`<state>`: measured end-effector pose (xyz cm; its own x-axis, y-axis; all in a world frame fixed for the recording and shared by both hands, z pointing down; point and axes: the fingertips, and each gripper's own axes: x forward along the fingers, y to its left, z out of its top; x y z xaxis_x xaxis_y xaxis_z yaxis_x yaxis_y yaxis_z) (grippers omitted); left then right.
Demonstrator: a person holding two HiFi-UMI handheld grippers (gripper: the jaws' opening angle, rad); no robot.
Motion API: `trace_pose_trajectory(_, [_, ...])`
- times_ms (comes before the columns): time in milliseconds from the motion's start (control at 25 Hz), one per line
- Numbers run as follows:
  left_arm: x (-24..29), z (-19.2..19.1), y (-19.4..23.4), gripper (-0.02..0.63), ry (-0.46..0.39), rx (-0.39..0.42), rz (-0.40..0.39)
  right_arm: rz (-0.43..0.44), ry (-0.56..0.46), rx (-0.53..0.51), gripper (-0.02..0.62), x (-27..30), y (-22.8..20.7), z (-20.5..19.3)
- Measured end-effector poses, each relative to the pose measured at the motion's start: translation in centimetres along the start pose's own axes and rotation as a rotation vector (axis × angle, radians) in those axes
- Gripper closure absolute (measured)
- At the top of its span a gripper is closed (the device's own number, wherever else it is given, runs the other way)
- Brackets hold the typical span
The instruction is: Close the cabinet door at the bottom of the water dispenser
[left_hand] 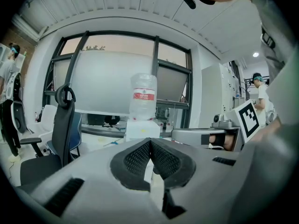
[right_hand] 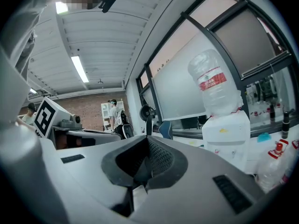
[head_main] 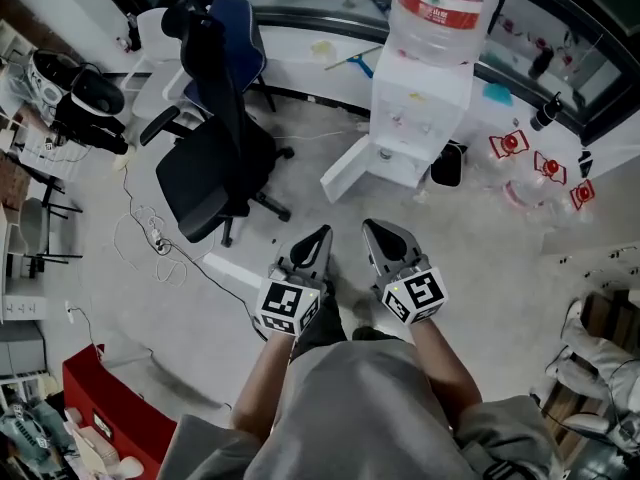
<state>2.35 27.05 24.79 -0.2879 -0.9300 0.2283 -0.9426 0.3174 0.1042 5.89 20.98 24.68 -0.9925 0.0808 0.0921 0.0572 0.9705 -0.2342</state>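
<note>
The person stands on the grey floor (head_main: 470, 258) facing the water dispenser (head_main: 420, 118), a white unit with an upturned water bottle (head_main: 443, 13) on top. Its cabinet door (head_main: 348, 171) at the bottom hangs open, swung out to the dispenser's left side in the head view, its free edge near the floor.

Both grippers are held close to the person's body, side by side and well apart from the door. In the left gripper view the left gripper (left_hand: 150, 143) has its black ribbed fingers (left_hand: 138, 160) closed tip to tip with nothing between them; the dispenser and bottle stand straight ahead of it in the distance. In the right gripper view the right gripper (right_hand: 148, 143) shows its fingers (right_hand: 161, 160) likewise pressed together and empty, with the dispenser off to its right.

A black office chair (head_main: 215, 158) stands left of the open door, in front of a long white worktop (head_main: 300, 53), and a cable (head_main: 150, 233) trails across the floor beside the chair
</note>
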Motion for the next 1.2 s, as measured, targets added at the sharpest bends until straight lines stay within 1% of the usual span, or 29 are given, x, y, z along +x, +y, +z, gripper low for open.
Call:
trace_pose_trajectory(120, [1.5,0.0,1.5,0.598,0.009,0.003,-0.029,-0.027,0.006,0.007,0.586,1.8,-1.2,-0.2])
trace_pose_trajectory(280, [3.9,0.5,4.5,0.598,0.016,0.007,-0.065,-0.064,0.008,0.01,0.586,4.9,-2.7,0.1])
trace_pose_trajectory(600, [8.6,1.2,10.3,0.598,0.046,-0.003,-0.174,-0.178,0.023,0.023,0.586,10.6,-5.4,0.3])
trace_pose_trajectory(800, [10.8,1.2,13.2,0.598,0.07,-0.017,-0.245,-0.256,0.037,0.025,0.586,13.1,-6.5,0.2])
trace_pose_trajectory(960, [12.9,0.6,13.7,0.598,0.097,-0.017,-0.302,-0.313,0.043,0.046,0.586,13.8,-7.7,-0.7])
trace_pose_trajectory(1200, [16.1,-0.8,12.4,0.598,0.152,-0.02,-0.387,-0.374,0.054,0.062,0.586,13.8,-10.3,-1.8])
